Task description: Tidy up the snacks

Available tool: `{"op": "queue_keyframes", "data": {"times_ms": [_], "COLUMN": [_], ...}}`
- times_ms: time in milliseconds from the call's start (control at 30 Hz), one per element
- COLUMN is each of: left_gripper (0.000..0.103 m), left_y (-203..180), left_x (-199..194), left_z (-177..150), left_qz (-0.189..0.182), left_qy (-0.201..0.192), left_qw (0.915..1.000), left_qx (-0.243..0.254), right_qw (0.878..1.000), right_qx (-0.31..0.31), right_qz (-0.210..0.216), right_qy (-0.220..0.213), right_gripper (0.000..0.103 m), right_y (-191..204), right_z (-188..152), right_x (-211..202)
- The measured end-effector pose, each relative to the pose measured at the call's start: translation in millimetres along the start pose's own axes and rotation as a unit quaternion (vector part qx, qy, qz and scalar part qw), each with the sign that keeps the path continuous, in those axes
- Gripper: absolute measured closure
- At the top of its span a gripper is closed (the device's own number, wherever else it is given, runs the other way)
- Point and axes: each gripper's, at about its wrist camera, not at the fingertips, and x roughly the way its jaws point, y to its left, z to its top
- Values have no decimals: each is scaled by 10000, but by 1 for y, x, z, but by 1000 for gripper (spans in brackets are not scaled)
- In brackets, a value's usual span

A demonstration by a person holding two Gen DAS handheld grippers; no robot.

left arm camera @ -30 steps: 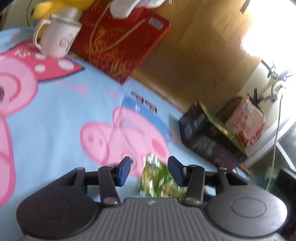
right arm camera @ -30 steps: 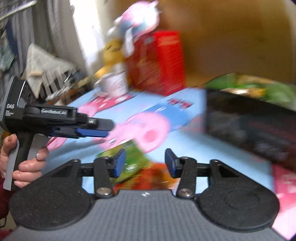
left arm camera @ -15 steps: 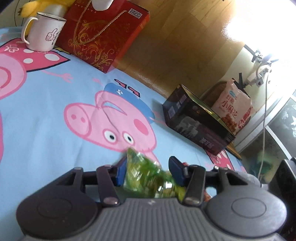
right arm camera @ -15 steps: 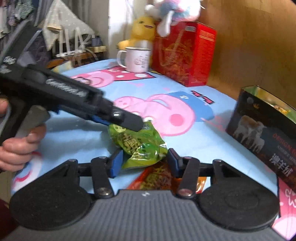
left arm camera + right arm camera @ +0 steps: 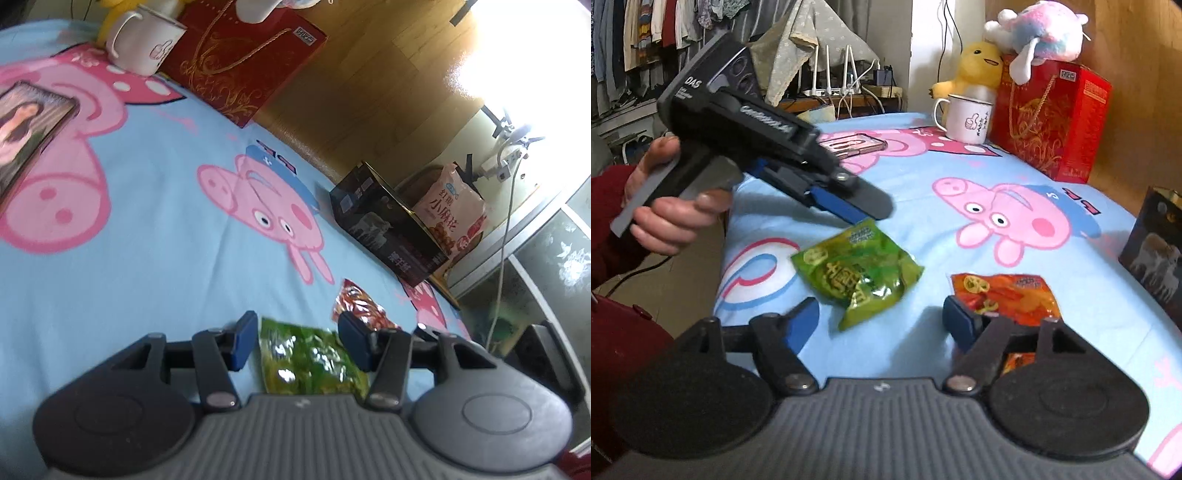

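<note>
A green snack packet (image 5: 858, 275) lies on the blue Peppa Pig sheet (image 5: 960, 325). In the left wrist view the green packet (image 5: 310, 363) lies below and between the open fingers of my left gripper (image 5: 299, 341), not gripped. An orange-red snack packet (image 5: 1004, 297) lies to its right, also in the left wrist view (image 5: 360, 304). My left gripper (image 5: 849, 206) hovers just above the green packet's far end. My right gripper (image 5: 882, 321) is open and empty, near both packets. A dark open box (image 5: 384, 225) stands at the right by the wall.
A white mug (image 5: 966, 118), a red gift box (image 5: 1049, 122) and plush toys (image 5: 979, 61) stand at the far end. A phone (image 5: 26, 129) lies on the sheet. A pink snack bag (image 5: 452, 205) stands behind the dark box. The bed edge is at the left.
My left gripper has opened and the green packet now lies on the sheet beneath it. My right gripper has opened wider and pulled back; both packets show in front of it.
</note>
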Motion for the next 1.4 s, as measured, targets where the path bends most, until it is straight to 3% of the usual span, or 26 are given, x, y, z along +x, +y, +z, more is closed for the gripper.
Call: {"op": "queue_keyframes", "data": {"times_ms": [67, 133, 233, 433, 633, 800, 933, 1067, 1267, 1400], "left_gripper": [55, 56, 56, 56, 55, 55, 61, 60, 61, 59], "left_y": [-3, -8, -24, -60, -115, -156, -171, -179, -192, -214], "left_x": [1, 6, 14, 50, 106, 153, 170, 176, 184, 202], "left_z": [-2, -6, -13, -24, -35, -40, -39, -18, 49, 94], "left_qz": [15, -84, -69, -459, -955, -1135, -1133, -1046, -917, -700], "left_qy": [-6, 94, 169, 650, 1375, 1676, 1810, 1584, 903, 360], "left_qw": [10000, 9999, 9998, 9960, 9814, 9709, 9676, 9716, 9811, 9826], "left_qx": [-22, -69, 119, 418, 944, 1282, 1349, 1410, 1444, 1683], "right_qw": [10000, 9999, 9995, 9992, 9951, 9834, 9758, 9706, 9616, 9538], "right_qx": [-15, -67, -97, 319, 931, 1494, 1838, 1925, 1861, 1768], "right_qz": [24, 127, 293, 211, -291, -959, -1005, -1112, -1268, -1522], "right_qy": [-16, -71, -84, -112, -160, -380, -625, -927, -1570, -1892], "right_gripper": [29, 54, 72, 75, 74, 72, 72, 72, 72, 73], "right_y": [3, 7, 6, -9, -20, -26, -34, -49, -96, -132], "right_z": [0, -1, -5, -32, -74, -103, -110, -98, -61, -31], "right_x": [0, -6, -15, -56, -115, -148, -151, -149, -141, -132]}}
